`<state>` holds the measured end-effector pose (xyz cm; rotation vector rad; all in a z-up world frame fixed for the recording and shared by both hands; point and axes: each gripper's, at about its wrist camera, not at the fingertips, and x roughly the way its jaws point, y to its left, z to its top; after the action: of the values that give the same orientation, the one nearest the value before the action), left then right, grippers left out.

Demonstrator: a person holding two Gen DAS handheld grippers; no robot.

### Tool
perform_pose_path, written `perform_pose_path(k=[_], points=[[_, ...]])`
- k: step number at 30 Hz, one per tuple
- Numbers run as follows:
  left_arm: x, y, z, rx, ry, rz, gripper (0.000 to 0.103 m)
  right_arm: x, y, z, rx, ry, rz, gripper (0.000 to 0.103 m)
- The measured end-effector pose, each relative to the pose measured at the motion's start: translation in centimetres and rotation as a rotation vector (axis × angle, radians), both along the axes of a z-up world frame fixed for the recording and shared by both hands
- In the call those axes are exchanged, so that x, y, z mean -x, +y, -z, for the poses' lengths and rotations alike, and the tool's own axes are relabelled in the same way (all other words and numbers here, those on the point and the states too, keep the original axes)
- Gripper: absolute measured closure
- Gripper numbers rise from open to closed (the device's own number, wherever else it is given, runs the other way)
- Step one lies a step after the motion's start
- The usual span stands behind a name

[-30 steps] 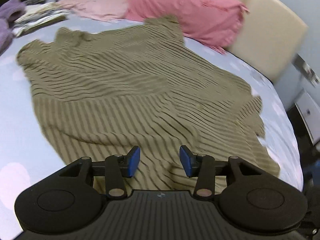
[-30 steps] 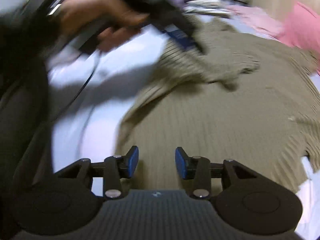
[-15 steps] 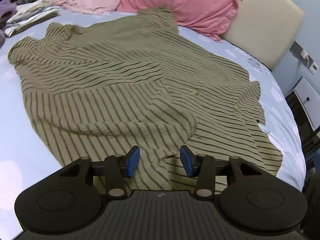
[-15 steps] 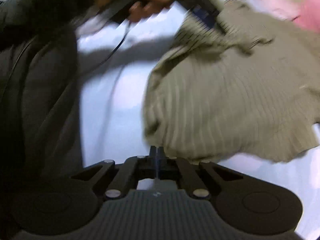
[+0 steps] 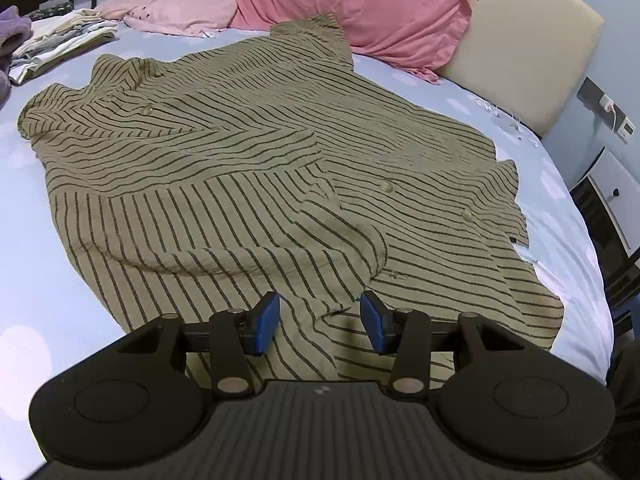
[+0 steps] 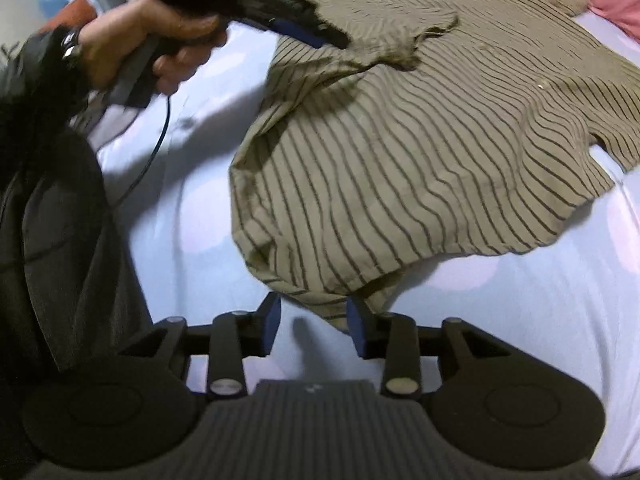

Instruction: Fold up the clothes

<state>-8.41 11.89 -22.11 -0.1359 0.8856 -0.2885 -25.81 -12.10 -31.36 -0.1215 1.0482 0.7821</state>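
1. The left gripper [image 5: 319, 322] hangs over the shirt [image 5: 248, 168], jaws parted. Striped cloth lies under the gap, but neither pad presses it.
2. The right gripper [image 6: 314, 326] has just been opening its jaws. A corner of the shirt's hem reaches the right pad; whether it touches I cannot tell. The gap between the pads shows mostly bare sheet [image 6: 500, 320].
3. The shirt, olive with dark stripes, lies spread on the bed, one sleeve folded in over the body.
4. In the right wrist view, the person's hand [image 6: 152, 40] holds the left gripper's handle, its tip down at the folded sleeve.
5. Beyond the shirt, a pink pillow [image 5: 360, 12] leans on the cream headboard [image 5: 528, 48].
6. Folded clothes [image 5: 60, 40] lie at the bed's far left corner.
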Motion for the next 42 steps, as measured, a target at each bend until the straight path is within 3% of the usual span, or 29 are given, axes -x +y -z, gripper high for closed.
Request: perform_pose_path(k=[5, 8, 11, 14, 18, 21, 27, 34, 39, 42], points=[[-0.1, 0.0, 0.2, -0.002, 0.004, 0.003, 0.061, -1.7, -1.9, 0.8, -0.093, 0.033, 0.068, 0.059], [0.0, -0.2, 0.2, -0.004, 0.003, 0.012, 0.061, -2.8, -2.8, 2.0, -0.234, 0.087, 0.049, 0.059], [0.0, -0.1, 0.2, -0.007, 0.004, 0.009, 0.061, -4.0, -2.6, 3.4, -0.35, 0.177, -0.015, 0.059], [0.0, 0.0, 0.2, -0.005, 0.005, 0.002, 0.061, -4.6, -1.5, 3.7, -0.425, 0.186, -0.108, 0.059], [-0.1, 0.0, 0.5, -0.007, 0.011, 0.006, 0.061, -5.3, 0.0, 3.3, -0.44, 0.138, -0.281, 0.055], [-0.1, 0.0, 0.7, -0.013, 0.019, 0.01, 0.061, -7.0, 0.0, 3.5, -0.418, 0.132, -0.335, 0.055], [-0.2, 0.0, 0.7, -0.013, 0.015, 0.006, 0.061, -9.6, -1.2, 4.7, -0.39, 0.254, -0.416, 0.054], [-0.3, -0.1, 1.2, -0.02, 0.029, 0.01, 0.061, -8.0, 1.8, 6.1, -0.444, 0.362, -0.584, 0.056], [-0.4, 0.0, 1.1, -0.014, 0.025, 0.002, 0.061, -7.1, 0.9, 4.5, -0.423, 0.478, -0.696, 0.057], [-0.5, 0.0, 1.1, -0.014, 0.027, 0.007, 0.061, -6.9, -1.0, 3.0, -0.41, 0.502, -0.711, 0.057]])
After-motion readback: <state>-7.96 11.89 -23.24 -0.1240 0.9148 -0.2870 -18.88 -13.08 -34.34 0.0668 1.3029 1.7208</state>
